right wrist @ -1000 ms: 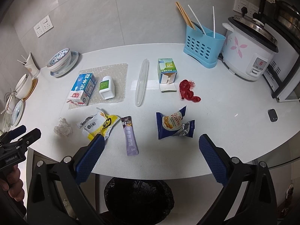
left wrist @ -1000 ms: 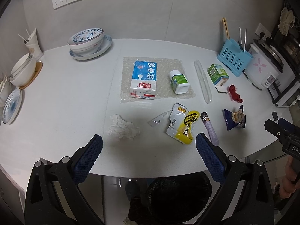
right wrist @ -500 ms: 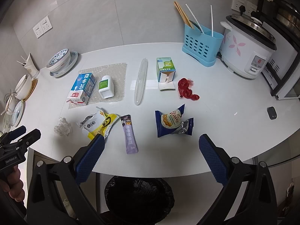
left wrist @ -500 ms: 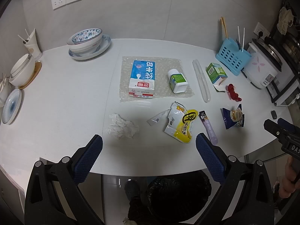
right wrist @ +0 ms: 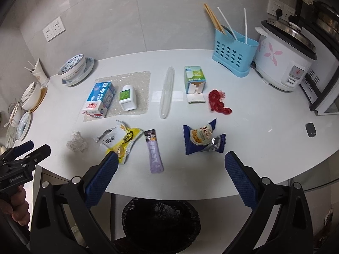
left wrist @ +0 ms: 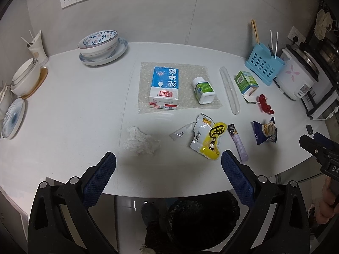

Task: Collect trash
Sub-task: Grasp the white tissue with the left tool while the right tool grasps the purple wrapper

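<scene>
Left wrist view: my left tool [left wrist: 168,163] hangs spread and empty over the worktop's [left wrist: 74,105] near edge. The crumpled tissue [left wrist: 141,140] and yellow wrapper [left wrist: 208,139] lie uncollected just ahead.

Right wrist view: my right tool [right wrist: 168,162] is likewise spread, holding nothing. The purple sachet [right wrist: 153,151] and blue snack wrapper [right wrist: 202,138] lie on the worktop; the black-lined bin [right wrist: 161,218] stands below. I judge collection not begun.

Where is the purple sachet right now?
The purple sachet lies flat near the table's front edge, between the yellow wrapper and the blue snack packet.
</scene>
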`<state>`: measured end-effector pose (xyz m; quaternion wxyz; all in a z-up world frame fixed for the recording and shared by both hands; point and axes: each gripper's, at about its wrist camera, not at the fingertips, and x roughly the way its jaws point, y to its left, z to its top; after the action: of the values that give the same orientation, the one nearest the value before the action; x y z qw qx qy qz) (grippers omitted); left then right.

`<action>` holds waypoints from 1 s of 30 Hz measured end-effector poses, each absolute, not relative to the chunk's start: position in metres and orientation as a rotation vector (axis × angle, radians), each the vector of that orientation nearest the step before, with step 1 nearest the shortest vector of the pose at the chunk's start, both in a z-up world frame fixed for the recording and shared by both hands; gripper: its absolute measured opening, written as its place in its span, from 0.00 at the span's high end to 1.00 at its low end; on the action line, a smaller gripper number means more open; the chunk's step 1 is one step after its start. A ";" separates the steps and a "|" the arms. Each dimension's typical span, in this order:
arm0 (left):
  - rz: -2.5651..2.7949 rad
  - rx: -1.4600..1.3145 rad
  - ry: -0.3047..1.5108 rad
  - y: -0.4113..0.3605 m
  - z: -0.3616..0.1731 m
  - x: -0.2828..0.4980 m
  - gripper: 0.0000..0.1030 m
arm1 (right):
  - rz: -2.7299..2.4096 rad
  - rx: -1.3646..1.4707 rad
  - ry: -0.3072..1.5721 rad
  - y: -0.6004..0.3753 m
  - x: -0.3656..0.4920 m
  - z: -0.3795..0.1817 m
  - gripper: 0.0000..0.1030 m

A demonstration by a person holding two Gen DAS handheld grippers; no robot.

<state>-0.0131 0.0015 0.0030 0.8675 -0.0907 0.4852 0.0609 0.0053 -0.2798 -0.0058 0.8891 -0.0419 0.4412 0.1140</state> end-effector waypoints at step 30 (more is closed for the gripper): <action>0.018 -0.140 1.289 0.075 -0.123 0.062 0.29 | 0.156 -0.122 1.239 -0.208 0.097 -0.142 0.45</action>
<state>0.0623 0.0749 -0.1227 0.7972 -0.0651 0.6001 0.0082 0.0969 -0.2084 -0.1416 0.8096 -0.0571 0.5796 0.0730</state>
